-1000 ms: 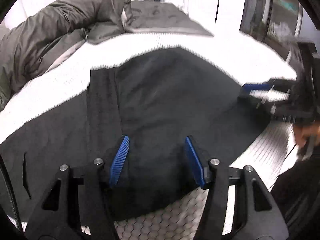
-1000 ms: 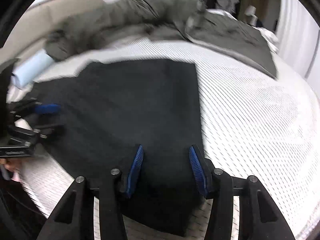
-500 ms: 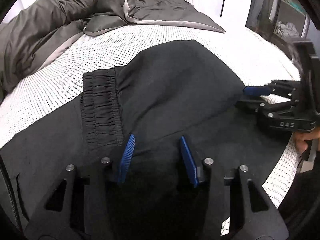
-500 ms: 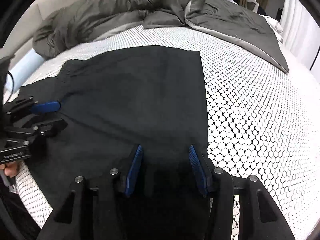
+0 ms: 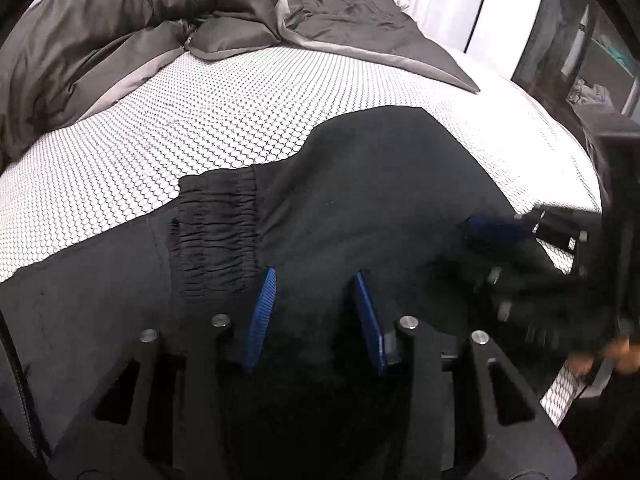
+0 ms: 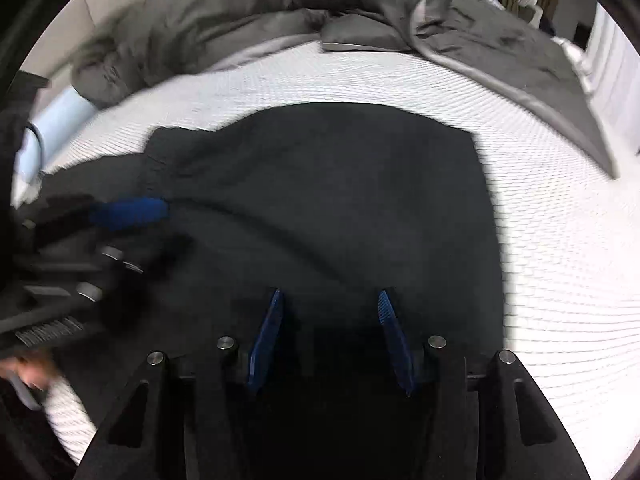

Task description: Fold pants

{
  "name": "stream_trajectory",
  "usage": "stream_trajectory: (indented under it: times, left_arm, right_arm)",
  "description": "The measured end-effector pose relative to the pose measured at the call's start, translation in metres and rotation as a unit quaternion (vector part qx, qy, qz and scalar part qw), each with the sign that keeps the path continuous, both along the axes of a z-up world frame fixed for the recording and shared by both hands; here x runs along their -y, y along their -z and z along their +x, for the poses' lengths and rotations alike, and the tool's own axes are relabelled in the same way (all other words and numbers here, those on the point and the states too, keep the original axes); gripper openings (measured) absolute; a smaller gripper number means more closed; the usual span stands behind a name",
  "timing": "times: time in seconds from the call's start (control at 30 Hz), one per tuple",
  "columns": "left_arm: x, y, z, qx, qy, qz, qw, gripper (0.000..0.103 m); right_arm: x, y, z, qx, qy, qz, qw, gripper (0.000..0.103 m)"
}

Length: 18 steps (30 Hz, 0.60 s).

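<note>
**Black pants part-folded on mattress, both grippers over the near edge**

Black pants point(image 5: 360, 184) lie on the white honeycomb mattress point(image 5: 200, 120), elastic waistband point(image 5: 216, 236) facing up. Left gripper point(image 5: 314, 312): jaws have just been closing, fabric between them; whether the pads pinch it I cannot tell. Right gripper point(image 6: 328, 332): likewise, blurred. Bare mattress beyond the far edge; grey duvet point(image 5: 120, 20) well apart.
</note>
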<state>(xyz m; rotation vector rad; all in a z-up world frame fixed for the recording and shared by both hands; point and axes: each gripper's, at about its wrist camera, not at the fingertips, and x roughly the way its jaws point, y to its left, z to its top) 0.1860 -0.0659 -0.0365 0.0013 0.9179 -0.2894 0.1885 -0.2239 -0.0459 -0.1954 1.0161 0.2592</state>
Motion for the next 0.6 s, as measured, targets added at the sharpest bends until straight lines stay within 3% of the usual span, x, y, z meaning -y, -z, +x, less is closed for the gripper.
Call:
stream_trajectory:
  times: [0.1, 0.27, 0.4, 0.47, 0.53, 0.6]
  left_arm:
    - [-0.01, -0.004, -0.012, 0.002, -0.015, 0.01, 0.9998, 0.042]
    - [-0.019, -0.031, -0.016, 0.022, -0.023, -0.008, 0.9995, 0.043]
    - [-0.006, -0.048, 0.0, 0.054, -0.013, -0.021, 0.9982, 0.048]
    - [0.003, -0.038, 0.022, 0.033, -0.012, -0.017, 0.9992, 0.048]
    - [0.006, -0.014, 0.043, -0.019, -0.023, 0.005, 0.9995, 0.046]
    - [0.0, -0.003, 0.047, -0.029, -0.022, -0.004, 0.9993, 0.039]
  right_arm:
    - [0.03, -0.002, 0.004, 0.016, 0.063, -0.046, 0.997, 0.05]
    - [0.043, -0.02, 0.004, 0.024, 0.063, 0.032, 0.997, 0.05]
    - [0.014, -0.032, 0.025, 0.035, 0.03, 0.098, 0.994, 0.051]
    - [0.004, -0.024, 0.038, 0.022, 0.028, 0.116, 0.993, 0.051]
    - [-0.001, -0.016, 0.055, 0.0, 0.037, 0.107, 0.994, 0.051]
    - [-0.009, -0.007, 0.045, -0.011, 0.035, 0.042, 0.998, 0.051]
